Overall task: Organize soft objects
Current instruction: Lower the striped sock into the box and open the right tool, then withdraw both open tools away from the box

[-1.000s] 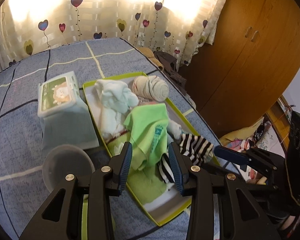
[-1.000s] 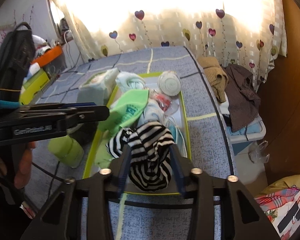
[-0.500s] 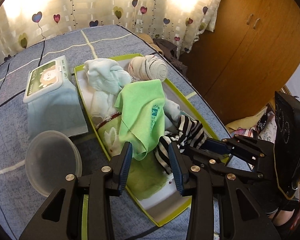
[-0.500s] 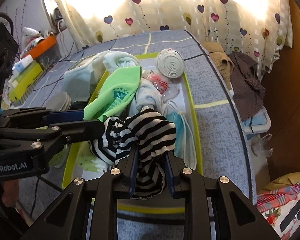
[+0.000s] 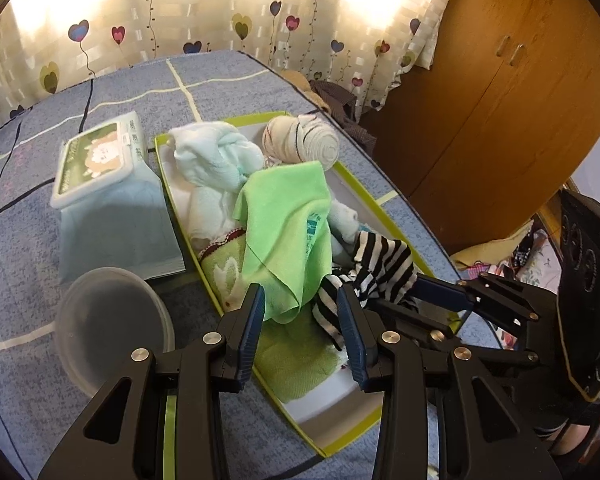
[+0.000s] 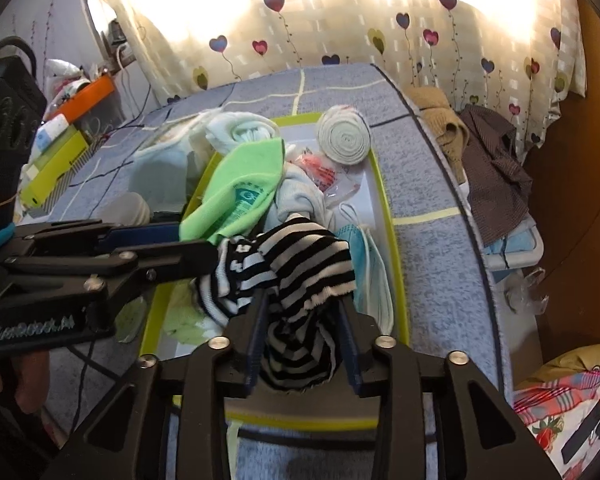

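we have the black-and-white striped sock [image 6: 300, 264] bunched between our right gripper [image 6: 302, 334] pads, over the near end of the green-rimmed tray [image 6: 392, 240]; the jaws have just been opening a little, yet the sock fills the narrow gap and both pads touch it. our left gripper [image 5: 300, 332] hangs partly open over the tray, holding nothing, a corner of the bright green cloth [image 5: 288, 232] dangling between its fingers. the cloth's teal printed label is too small to read. behind it lie a pale blue towel [image 5: 216, 160] and a rolled cream sock [image 5: 304, 144]. on the left gripper's side we read "genrobot.ai". a wet-wipes pack [image 5: 100, 160] with a sheep picture lies beside the tray.
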### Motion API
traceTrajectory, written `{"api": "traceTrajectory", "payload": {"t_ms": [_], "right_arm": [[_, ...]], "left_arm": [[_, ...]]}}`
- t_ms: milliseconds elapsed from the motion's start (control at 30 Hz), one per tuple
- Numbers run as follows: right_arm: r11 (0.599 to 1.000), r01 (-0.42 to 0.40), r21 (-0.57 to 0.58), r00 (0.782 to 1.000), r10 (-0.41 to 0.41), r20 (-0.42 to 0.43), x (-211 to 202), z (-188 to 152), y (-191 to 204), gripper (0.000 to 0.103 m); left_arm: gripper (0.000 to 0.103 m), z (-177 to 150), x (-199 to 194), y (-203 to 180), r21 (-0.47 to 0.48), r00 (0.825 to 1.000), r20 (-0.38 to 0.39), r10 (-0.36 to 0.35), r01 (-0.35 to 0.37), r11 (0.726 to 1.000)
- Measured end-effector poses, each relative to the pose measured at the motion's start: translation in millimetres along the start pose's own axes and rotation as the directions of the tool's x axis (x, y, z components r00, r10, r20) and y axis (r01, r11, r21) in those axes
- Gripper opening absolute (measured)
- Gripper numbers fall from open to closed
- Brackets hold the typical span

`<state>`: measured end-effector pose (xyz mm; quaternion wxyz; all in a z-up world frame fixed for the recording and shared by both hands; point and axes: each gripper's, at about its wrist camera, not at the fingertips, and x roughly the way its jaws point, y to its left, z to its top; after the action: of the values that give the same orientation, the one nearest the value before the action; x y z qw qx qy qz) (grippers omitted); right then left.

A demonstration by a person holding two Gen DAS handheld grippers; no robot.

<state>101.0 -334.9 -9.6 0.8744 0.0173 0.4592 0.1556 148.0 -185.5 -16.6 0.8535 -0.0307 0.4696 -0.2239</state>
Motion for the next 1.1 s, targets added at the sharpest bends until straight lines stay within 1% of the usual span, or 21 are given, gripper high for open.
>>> {"api": "traceTrajectory", "payload": {"t_ms": [233, 400, 533, 667, 767, 1000, 1100], "right_arm": [[0.999, 0.006, -0.036, 1.000, -0.006, 0.001, -19, -13, 9, 0.037], [0.998, 0.022, -0.053, 1.000, -0.022, 0.010, -39, -31, 14, 0.037], [0.998, 0.036, -0.055, 0.999, -0.037, -0.005, -45, -47, 17, 0.037], [0.997, 0.045, -0.057, 0.998, -0.047, -0.040, -34, -55, 20, 0.037], [0.997, 0.053, -0.053, 0.997, -0.056, -0.057, -22, -54, 21, 0.037], [0.997, 0.041, -0.058, 0.997, -0.045, -0.056, -5, -37, 27, 0.037], [0.998, 0.016, -0.060, 0.999, -0.019, -0.050, 2, -29, 33, 0.038]], "left_arm": [[0.039, -6, -16, 2, -0.004, 1.000, 0.026, -0.003, 0.003, 1.000], [0.039, -16, -31, 1, 0.002, 0.999, 0.043, -0.008, 0.008, 1.000], [0.039, -25, -43, 1, 0.003, 0.998, 0.060, -0.009, 0.009, 1.000], [0.039, -34, -55, 3, -0.003, 0.997, 0.080, -0.013, 0.013, 1.000], [0.039, -38, -65, 8, -0.012, 0.995, 0.099, -0.001, 0.002, 1.000], [0.039, -48, -82, 21, -0.050, 0.990, 0.133, 0.046, -0.039, 0.998], [0.039, -48, -88, 26, -0.056, 0.988, 0.138, 0.071, -0.064, 0.996]]}}
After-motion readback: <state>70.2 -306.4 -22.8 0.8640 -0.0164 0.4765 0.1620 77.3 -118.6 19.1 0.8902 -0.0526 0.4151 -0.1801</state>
